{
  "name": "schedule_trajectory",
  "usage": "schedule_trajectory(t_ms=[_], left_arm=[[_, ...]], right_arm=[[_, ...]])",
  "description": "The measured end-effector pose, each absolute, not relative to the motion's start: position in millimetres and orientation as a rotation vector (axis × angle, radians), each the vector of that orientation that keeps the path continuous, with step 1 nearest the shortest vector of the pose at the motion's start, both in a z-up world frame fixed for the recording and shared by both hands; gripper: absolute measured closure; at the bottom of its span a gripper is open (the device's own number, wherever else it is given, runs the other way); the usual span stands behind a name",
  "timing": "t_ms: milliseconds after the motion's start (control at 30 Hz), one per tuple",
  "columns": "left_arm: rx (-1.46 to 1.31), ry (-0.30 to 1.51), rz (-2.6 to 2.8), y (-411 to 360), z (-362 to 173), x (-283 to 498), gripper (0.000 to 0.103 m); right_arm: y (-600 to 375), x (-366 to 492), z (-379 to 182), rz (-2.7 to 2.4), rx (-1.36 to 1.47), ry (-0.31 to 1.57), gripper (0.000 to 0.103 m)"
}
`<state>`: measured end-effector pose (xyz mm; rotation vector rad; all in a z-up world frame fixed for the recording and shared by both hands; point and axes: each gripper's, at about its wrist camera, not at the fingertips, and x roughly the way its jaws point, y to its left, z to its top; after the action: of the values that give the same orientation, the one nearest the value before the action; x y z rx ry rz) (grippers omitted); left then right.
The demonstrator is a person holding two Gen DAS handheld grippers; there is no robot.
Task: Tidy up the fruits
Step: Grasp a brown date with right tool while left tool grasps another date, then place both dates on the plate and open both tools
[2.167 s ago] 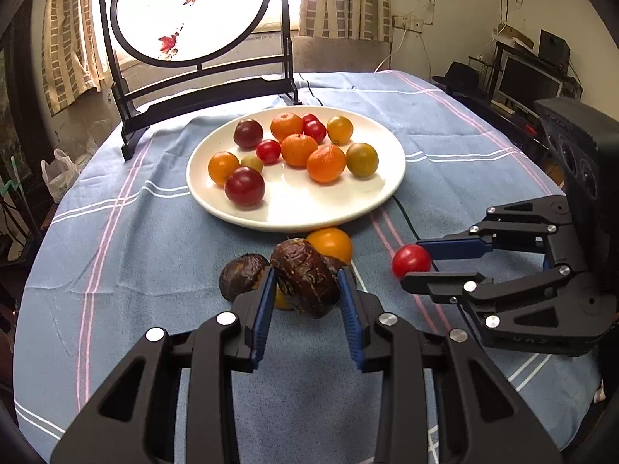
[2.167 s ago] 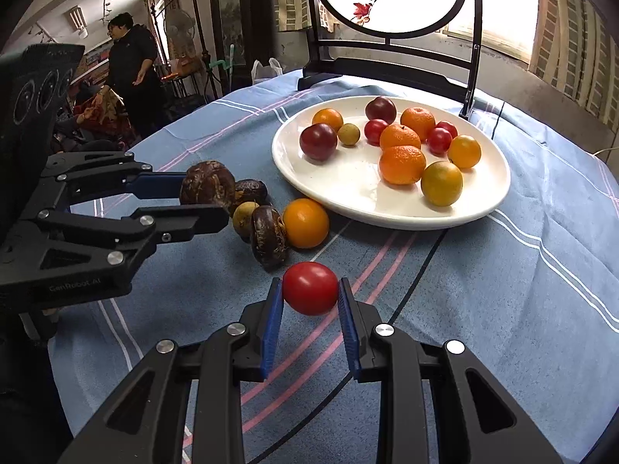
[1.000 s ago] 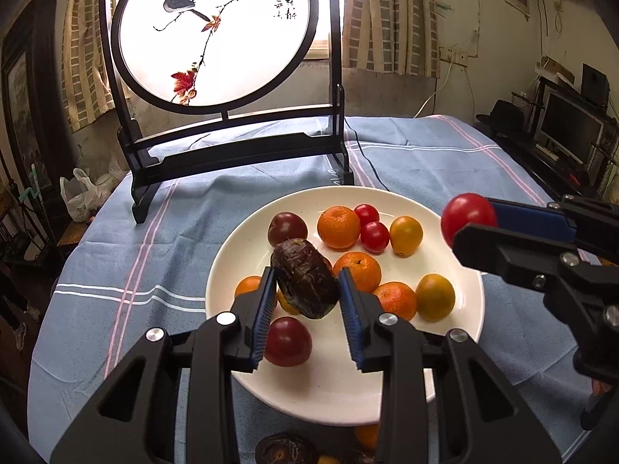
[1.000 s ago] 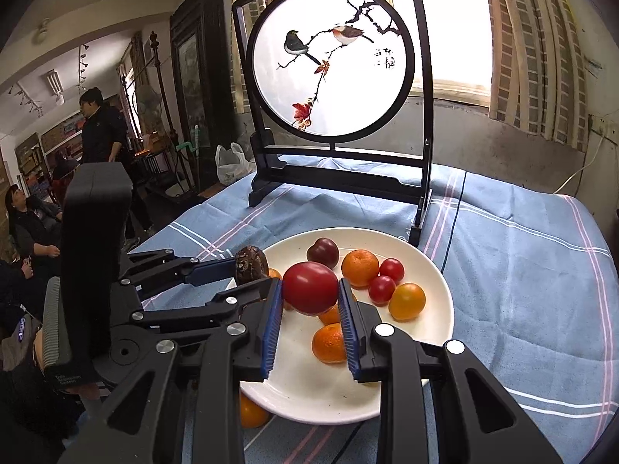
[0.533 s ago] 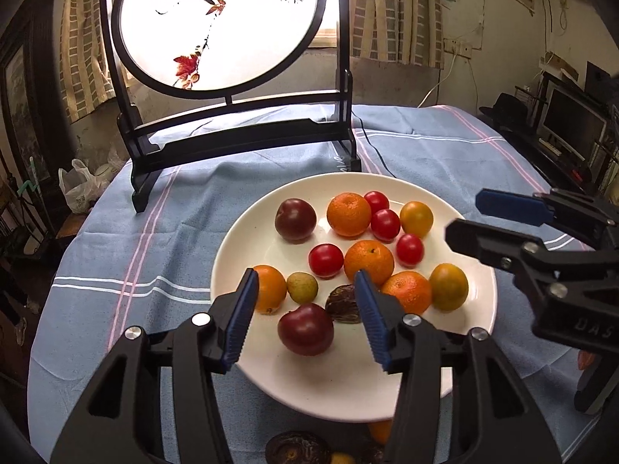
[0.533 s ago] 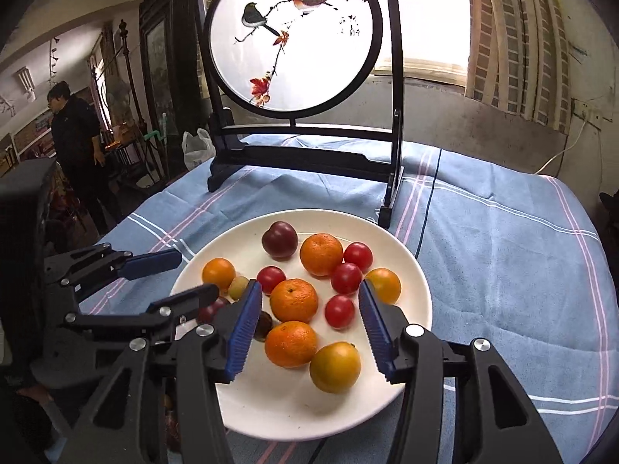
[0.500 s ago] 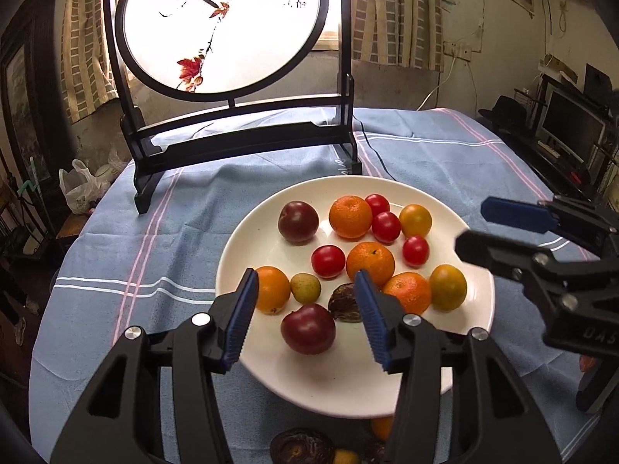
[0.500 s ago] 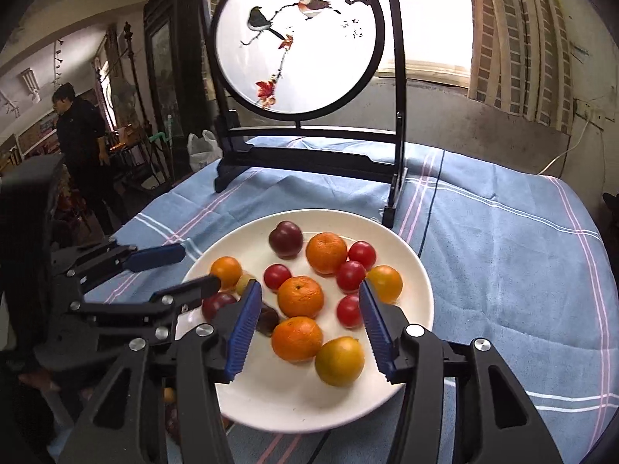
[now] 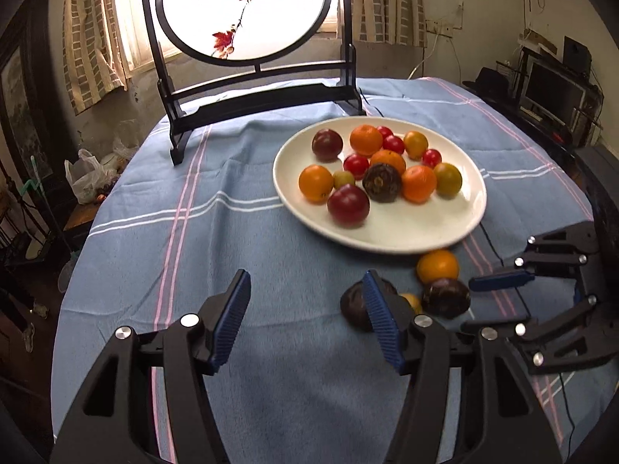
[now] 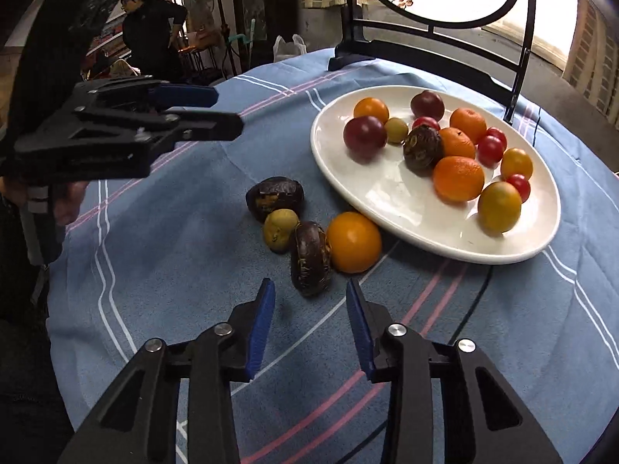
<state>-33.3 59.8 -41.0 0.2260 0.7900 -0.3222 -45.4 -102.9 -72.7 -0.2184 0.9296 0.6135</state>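
Observation:
A white plate (image 9: 456, 228) (image 10: 410, 208) holds several oranges, tomatoes, plums and one wrinkled brown passion fruit (image 9: 382, 183) (image 10: 421, 149). On the cloth in front of it lie an orange (image 10: 353, 241) (image 9: 437, 266), two wrinkled passion fruits (image 10: 310, 257) (image 10: 274, 198) and a small yellow-green fruit (image 10: 280, 230). My left gripper (image 9: 305, 305) is open and empty over bare cloth, left of these fruits. My right gripper (image 10: 309, 305) is open and empty, just short of the nearer passion fruit; it also shows in the left wrist view (image 9: 499, 301).
A blue striped tablecloth (image 9: 216, 232) covers the round table. A dark framed round screen (image 9: 247, 38) stands at the far edge behind the plate. A person (image 10: 153, 23) stands in the room beyond the table. The left gripper shows at left in the right wrist view (image 10: 209, 112).
Both grippers have pulled back from above the plate and dropped low toward the near cloth. Both stay open and empty. The passion fruit and red tomato released earlier lie on the plate.

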Motion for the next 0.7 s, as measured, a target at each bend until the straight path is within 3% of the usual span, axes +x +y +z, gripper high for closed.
schedule_trajectory(t_ms=[133, 600, 633, 667, 700], left_arm=[[0.319, 0.84, -0.359, 60, -69, -43, 0.044], [0.393, 0.847, -0.512, 20, -99, -16, 0.044], [0.388, 0.85, -0.523, 17, -99, -14, 0.048], [0.378, 0.858, -0.541, 15, -98, -12, 0.061], [0.372, 0.866, -0.551, 13, -98, -11, 0.063]], right_arm=[[-96, -43, -78, 0.597, -0.225, 0.915, 0.082], [-128, -49, -69, 0.59, -0.145, 0.9, 0.083], [-129, -49, -70, 0.59, -0.143, 0.898, 0.083], [-130, -49, -69, 0.59, -0.138, 0.895, 0.083], [-131, -50, -69, 0.59, -0.131, 0.891, 0.083]])
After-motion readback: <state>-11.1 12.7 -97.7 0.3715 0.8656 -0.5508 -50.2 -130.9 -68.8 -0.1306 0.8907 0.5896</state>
